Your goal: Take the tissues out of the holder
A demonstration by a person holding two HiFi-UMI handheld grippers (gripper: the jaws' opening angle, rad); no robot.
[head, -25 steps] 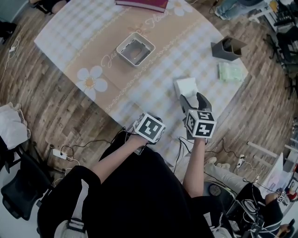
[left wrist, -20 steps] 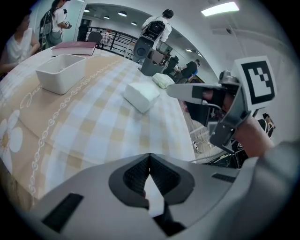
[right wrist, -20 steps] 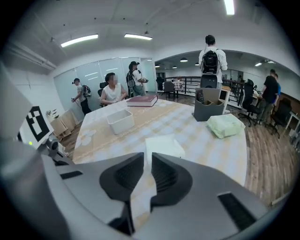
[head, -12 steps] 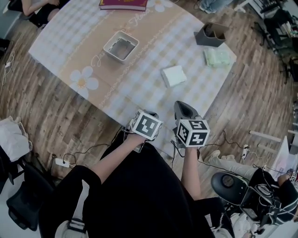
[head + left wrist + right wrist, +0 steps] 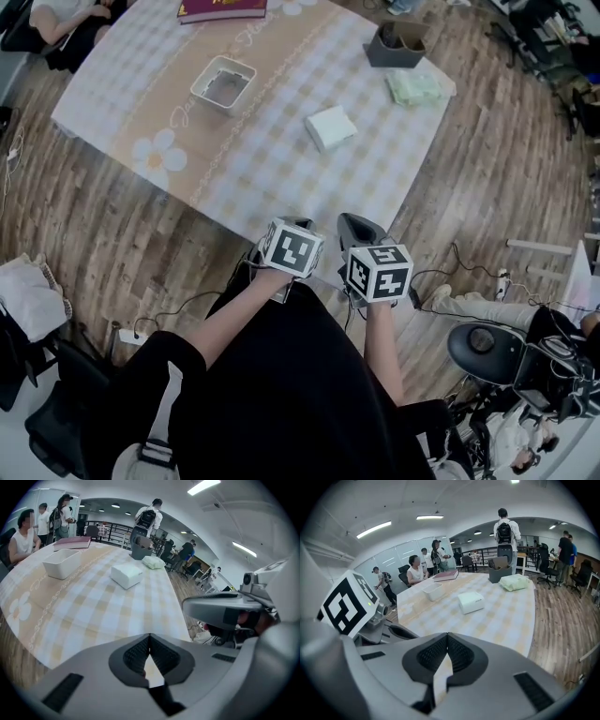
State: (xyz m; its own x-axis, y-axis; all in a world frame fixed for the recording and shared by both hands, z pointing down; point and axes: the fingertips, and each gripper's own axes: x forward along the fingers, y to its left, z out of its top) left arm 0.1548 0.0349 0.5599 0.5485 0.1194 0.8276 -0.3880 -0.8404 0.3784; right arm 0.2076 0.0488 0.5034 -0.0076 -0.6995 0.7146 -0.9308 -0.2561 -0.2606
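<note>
On the checked table (image 5: 281, 159), we've got the grey holder (image 5: 394, 45) far off at 12 o'clock from our right gripper (image 5: 447, 635), which is nearer than the left gripper (image 5: 149, 635), both with jaws pressed together on nothing, and the white tissue pack (image 5: 330, 127) already out at 11, maybe more still inside.

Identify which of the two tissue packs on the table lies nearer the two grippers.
The white tissue pack, alone in the middle of the table; the green tissue pack lies farther off, beside the dark holder at the far corner.
</note>
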